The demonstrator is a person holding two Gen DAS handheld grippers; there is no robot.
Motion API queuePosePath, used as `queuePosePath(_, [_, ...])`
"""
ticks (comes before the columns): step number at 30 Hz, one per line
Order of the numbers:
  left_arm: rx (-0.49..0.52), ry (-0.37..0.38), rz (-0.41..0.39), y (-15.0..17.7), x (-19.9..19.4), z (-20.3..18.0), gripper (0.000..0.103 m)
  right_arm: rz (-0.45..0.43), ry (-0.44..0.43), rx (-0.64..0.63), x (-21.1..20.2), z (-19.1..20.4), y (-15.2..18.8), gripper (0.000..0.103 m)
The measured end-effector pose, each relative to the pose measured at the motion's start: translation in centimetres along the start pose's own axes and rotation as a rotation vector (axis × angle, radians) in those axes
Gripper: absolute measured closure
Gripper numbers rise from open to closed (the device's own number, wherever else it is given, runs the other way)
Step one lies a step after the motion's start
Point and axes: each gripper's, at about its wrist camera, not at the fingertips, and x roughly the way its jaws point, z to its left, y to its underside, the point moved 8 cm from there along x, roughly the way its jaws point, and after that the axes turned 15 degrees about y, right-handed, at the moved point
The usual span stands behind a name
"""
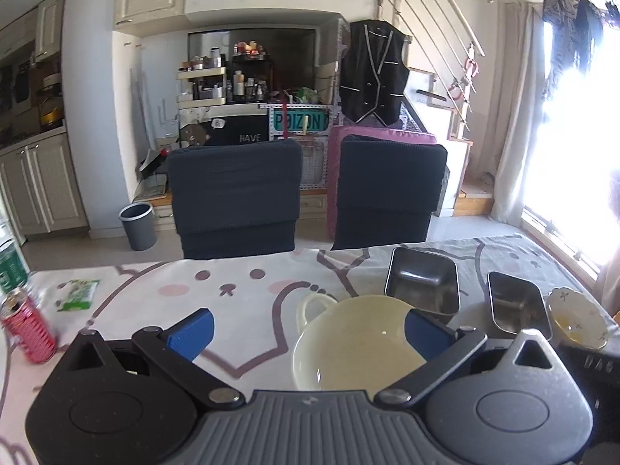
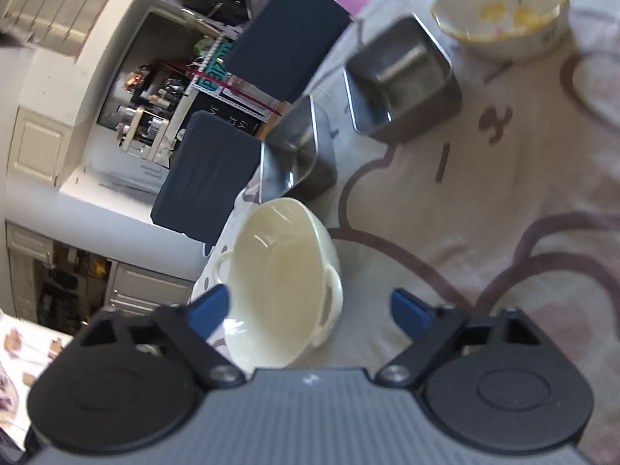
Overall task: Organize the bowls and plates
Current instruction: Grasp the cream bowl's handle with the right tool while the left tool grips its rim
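Observation:
A cream bowl [image 1: 356, 345] with two loop handles sits on the cartoon-print tablecloth [image 1: 240, 302]. My left gripper [image 1: 308, 329] is open around it, and the right pad [image 1: 424, 327] overlaps the bowl's rim. In the right wrist view, which is rolled sideways, the same cream bowl [image 2: 279, 279] lies between the fingers of my open right gripper [image 2: 310, 312], nearer the left pad [image 2: 209, 312]. Behind it stand two square steel containers [image 1: 422, 285] [image 1: 517, 306]. A floral bowl [image 1: 577, 317] with yellow residue, also in the right wrist view [image 2: 500, 11], is at the far right.
A red can [image 1: 27, 329], a green packet [image 1: 77, 294] and a green bottle [image 1: 9, 267] occupy the table's left side. Two dark chairs [image 1: 236, 197] [image 1: 387, 190] are pushed against the far edge. A grey bin [image 1: 137, 224] stands on the floor beyond.

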Motion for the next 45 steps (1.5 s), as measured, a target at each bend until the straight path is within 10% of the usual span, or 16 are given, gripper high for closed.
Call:
queuePosePath(10, [0.019,0.012,0.039,0.6,3.9,0.9,0.003,0.063,0.062,-0.053,3.3,0.1,1.3,0.089])
queuePosePath(22, [-0.064,0.091,0.115,2.2,5.5,1.4,0.018,-0.025,0.145,-0.088,1.0,-2.0,-2.6,0.095])
queuePosePath(33, [-0.343,0.21,0.247,4.6,9.6,3.3,0.056,-0.02,0.167,-0.192,1.3,-2.6,-5.9,0.093])
queuePosePath(37, [-0.386,0.219,0.247,4.4,10.6,4.0,0.066,-0.012,0.162,-0.192,1.5,-2.4,-6.2,0.093])
queuePosePath(39, [-0.411,0.229,0.239,4.2,10.9,4.2,0.086,-0.024,0.165,-0.208,1.5,-2.3,-6.5,0.093])
queuePosePath(45, [-0.385,0.232,0.262,4.7,10.3,4.2,0.094,-0.057,0.163,-0.238,1.3,-1.9,-6.8,0.093])
